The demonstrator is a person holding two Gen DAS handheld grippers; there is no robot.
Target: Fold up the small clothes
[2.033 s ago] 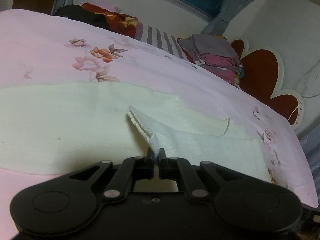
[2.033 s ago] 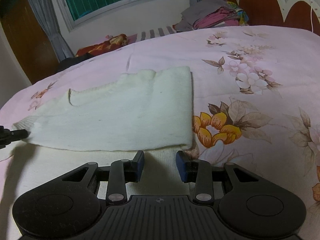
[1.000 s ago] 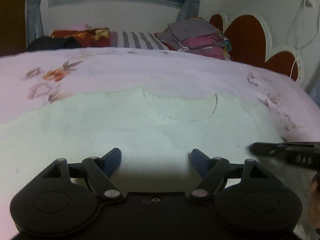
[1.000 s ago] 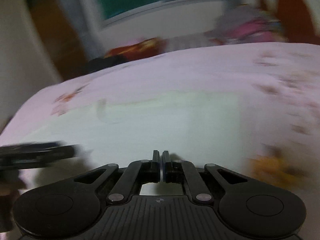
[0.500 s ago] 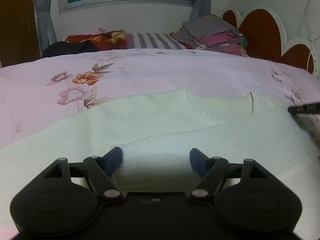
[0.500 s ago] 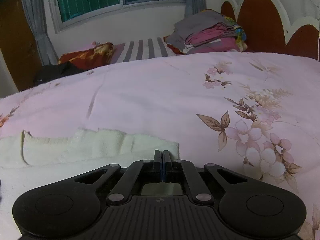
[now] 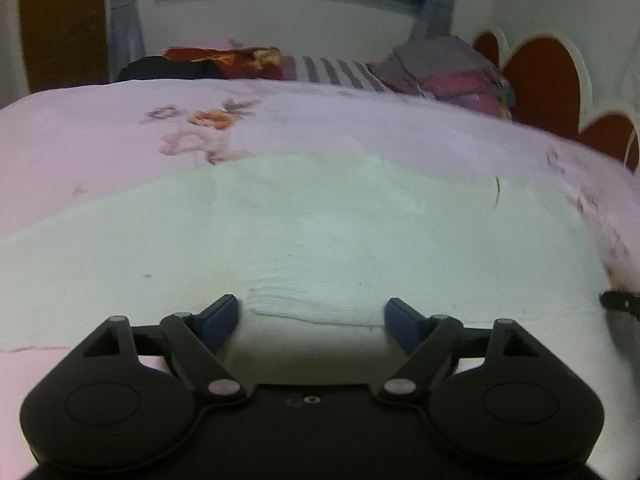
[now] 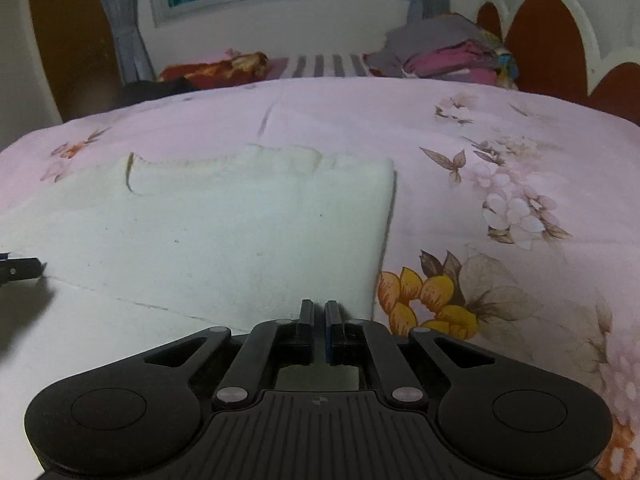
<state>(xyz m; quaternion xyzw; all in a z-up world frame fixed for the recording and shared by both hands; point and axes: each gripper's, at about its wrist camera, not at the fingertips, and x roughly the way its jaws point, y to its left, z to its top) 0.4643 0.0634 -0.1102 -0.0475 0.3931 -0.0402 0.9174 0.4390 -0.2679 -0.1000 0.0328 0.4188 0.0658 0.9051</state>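
A cream knitted garment (image 7: 304, 236) lies flat on the pink floral bedspread (image 7: 100, 144), with a folded sleeve end just ahead of my left gripper (image 7: 312, 320). The left gripper is open and empty, its fingers either side of that ribbed end. In the right wrist view the garment (image 8: 240, 220) shows its folded right edge. My right gripper (image 8: 319, 320) has its jaws almost together with a thin gap at the garment's near right corner; whether cloth is between them is hidden. Each gripper's tip shows at the edge of the other's view (image 8: 20, 270).
A stack of folded clothes (image 8: 452, 56) and striped and red pillows (image 8: 320, 66) sit at the far side of the bed. A red and white scalloped headboard (image 8: 552, 48) stands at the right. Bare bedspread (image 8: 500, 208) lies right of the garment.
The left gripper let go of the sleeve and opened. The right gripper went from open to shut; it has since pulled back to the garment's near right corner.
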